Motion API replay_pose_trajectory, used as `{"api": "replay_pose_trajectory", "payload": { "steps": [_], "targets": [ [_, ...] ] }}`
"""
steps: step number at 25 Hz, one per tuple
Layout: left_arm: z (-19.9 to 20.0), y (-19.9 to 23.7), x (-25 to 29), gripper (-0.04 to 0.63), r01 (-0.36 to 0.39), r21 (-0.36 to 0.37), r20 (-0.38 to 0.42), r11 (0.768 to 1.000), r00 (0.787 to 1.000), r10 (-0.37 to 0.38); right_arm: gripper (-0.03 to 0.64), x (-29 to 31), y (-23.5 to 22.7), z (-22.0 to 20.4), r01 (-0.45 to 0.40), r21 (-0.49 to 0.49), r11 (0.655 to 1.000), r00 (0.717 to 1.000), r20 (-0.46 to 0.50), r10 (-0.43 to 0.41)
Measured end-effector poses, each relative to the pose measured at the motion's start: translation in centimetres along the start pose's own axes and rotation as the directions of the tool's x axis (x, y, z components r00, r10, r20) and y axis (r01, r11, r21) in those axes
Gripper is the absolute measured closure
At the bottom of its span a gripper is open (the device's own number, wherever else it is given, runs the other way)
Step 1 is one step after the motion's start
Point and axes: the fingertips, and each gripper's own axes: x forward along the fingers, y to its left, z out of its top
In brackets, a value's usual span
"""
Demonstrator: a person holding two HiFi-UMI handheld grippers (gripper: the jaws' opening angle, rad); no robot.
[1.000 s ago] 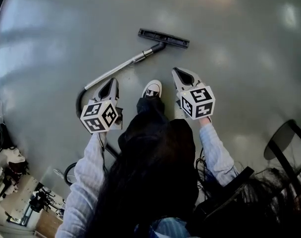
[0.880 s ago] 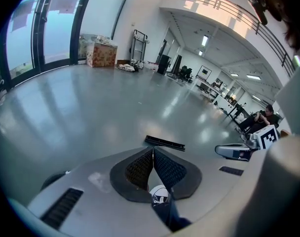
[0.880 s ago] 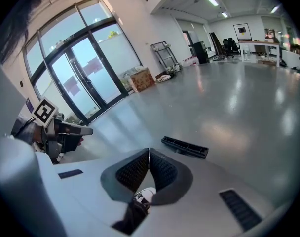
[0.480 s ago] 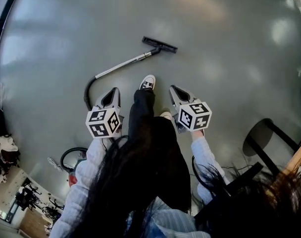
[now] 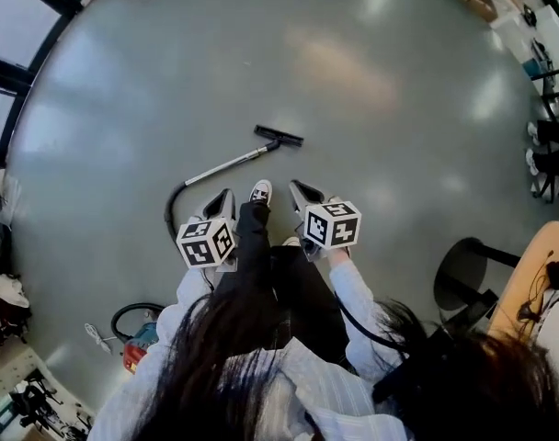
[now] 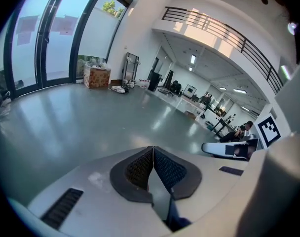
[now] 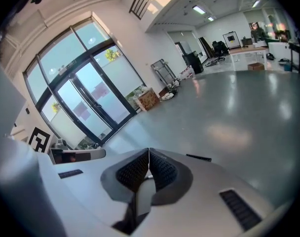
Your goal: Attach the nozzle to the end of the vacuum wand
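The silver vacuum wand (image 5: 226, 165) lies on the grey floor with the black floor nozzle (image 5: 279, 136) at its far end and a black hose (image 5: 172, 211) curving off its near end. The nozzle also shows as a thin dark bar (image 7: 198, 157) in the right gripper view. My left gripper (image 5: 226, 194) and right gripper (image 5: 294, 186) hang high above the floor on either side of the person's white shoe (image 5: 259, 191). Both are shut and hold nothing: the left gripper (image 6: 153, 149) and the right gripper (image 7: 149, 151) each have their pads together. Neither touches the wand.
A red vacuum body (image 5: 137, 352) with a coiled hose (image 5: 137, 315) sits at lower left. At the right stand a black stool (image 5: 463, 274) and a wooden table (image 5: 537, 274). Glass doors (image 7: 86, 107) and a cardboard box (image 6: 96, 76) line the far wall.
Both grippers have risen well away from the floor, still shut. The wand and nozzle now look smaller and farther off, lying where they were.
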Motion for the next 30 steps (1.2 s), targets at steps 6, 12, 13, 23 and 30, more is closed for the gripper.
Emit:
{"api": "replay_pose_trajectory", "payload": {
  "steps": [6,12,13,23,30],
  "targets": [
    [2.1,-3.1,-8.1,0.586,-0.017,-0.093,0.097,0.996,0.995,0.026,0.607,-7.8,6.5,1.4,-0.053,-0.018,0.998,0.998,0.022,0.053],
    [1.6,-2.4,-12.6,0.586,-0.049,-0.133,0.143,0.990,0.987,0.068,0.607,-10.1,8.2,-0.6,-0.055,-0.056,0.997,0.999,-0.006,0.054],
    [1.5,-2.2,-12.8,0.586,-0.056,-0.130,0.147,0.990,0.986,0.075,0.607,-10.0,8.1,-0.7,-0.051,-0.058,0.997,0.999,-0.006,0.051],
    [0.0,-0.3,-18.1,0.586,0.003,-0.174,0.176,0.985,0.984,0.028,0.607,-8.8,13.3,-2.5,-0.047,-0.121,0.992,0.999,-0.028,0.044],
    [-1.9,3.1,-23.8,0.586,0.037,-0.108,0.151,0.993,0.988,-0.020,0.607,-7.3,21.5,-6.8,-0.053,-0.149,0.987,0.998,-0.050,0.046]
  ]
}}
